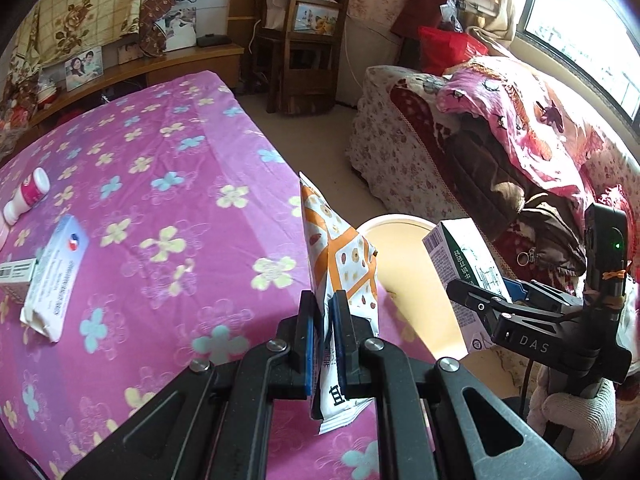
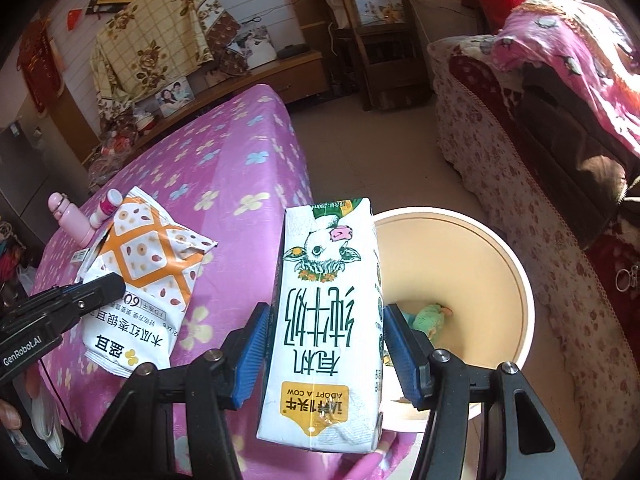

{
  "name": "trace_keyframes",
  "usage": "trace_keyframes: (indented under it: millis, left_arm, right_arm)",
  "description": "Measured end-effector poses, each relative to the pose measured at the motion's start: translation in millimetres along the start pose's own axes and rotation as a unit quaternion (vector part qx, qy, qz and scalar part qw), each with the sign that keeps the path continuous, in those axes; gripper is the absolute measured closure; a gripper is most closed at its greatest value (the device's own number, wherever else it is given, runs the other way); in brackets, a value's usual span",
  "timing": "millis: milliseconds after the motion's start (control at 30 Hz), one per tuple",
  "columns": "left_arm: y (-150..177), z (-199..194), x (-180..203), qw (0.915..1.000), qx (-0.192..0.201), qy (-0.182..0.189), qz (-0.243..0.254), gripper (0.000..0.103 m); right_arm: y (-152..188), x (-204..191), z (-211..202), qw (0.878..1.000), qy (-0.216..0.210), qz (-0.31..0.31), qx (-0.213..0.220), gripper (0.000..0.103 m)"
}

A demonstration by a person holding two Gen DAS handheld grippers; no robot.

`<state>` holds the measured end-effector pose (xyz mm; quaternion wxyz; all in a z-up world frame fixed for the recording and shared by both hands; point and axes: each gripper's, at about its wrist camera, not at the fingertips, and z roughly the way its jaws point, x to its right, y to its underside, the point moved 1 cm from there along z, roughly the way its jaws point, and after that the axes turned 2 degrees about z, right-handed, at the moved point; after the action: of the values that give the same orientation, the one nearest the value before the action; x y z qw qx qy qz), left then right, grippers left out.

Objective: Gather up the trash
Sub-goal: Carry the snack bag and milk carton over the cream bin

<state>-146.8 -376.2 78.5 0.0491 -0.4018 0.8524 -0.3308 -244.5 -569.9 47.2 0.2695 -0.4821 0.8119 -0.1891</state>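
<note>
Both views ride on hand-held grippers, angled steeply down along their fingers. The left wrist view hangs close over the pink flowered bedspread [image 1: 160,184], facing the wooden chair [image 1: 308,40] beyond its far corner. The right wrist view sits just right of that bedspread, nearer the cream bin [image 2: 516,276]. Both share bedspread, bin, chair and the floral sofa [image 1: 400,152].
</note>
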Motion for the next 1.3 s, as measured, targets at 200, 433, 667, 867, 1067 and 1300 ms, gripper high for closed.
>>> trace_keyframes:
  millis: [200,433,667,867,1067,1300]
  left_arm:
    - [-6.3,16.9,15.9,0.9999,-0.009,0.012,0.002,0.094]
    - [-11.6,34.9,31.6,0.9994,-0.013,0.03,-0.004,0.094]
    - [-13.7,52.8,46.1,0.9991,-0.021,0.038,0.0,0.094]
    - [-15.9,63.8,53.8,0.9988,-0.026,0.041,0.002,0.094]
    - [-17.0,72.7,59.5,0.9986,-0.029,0.044,0.002,0.094]
    - [-14.4,78.9,63.4,0.9984,-0.032,0.046,0.006,0.094]
  right_arm:
    - [2.8,23.8,6.7,1.0,0.011,0.019,-0.009,0.043]
    - [9.1,52.3,17.7,0.999,0.023,0.043,-0.023,0.043]
    - [14.2,71.6,31.2,0.997,0.029,0.062,-0.035,0.043]
    - [14.8,81.9,37.3,0.996,0.035,0.073,-0.039,0.043]
    - [16.1,90.7,41.6,0.995,0.042,0.086,-0.042,0.043]
    - [15.8,95.1,44.4,0.994,0.046,0.094,-0.043,0.043]
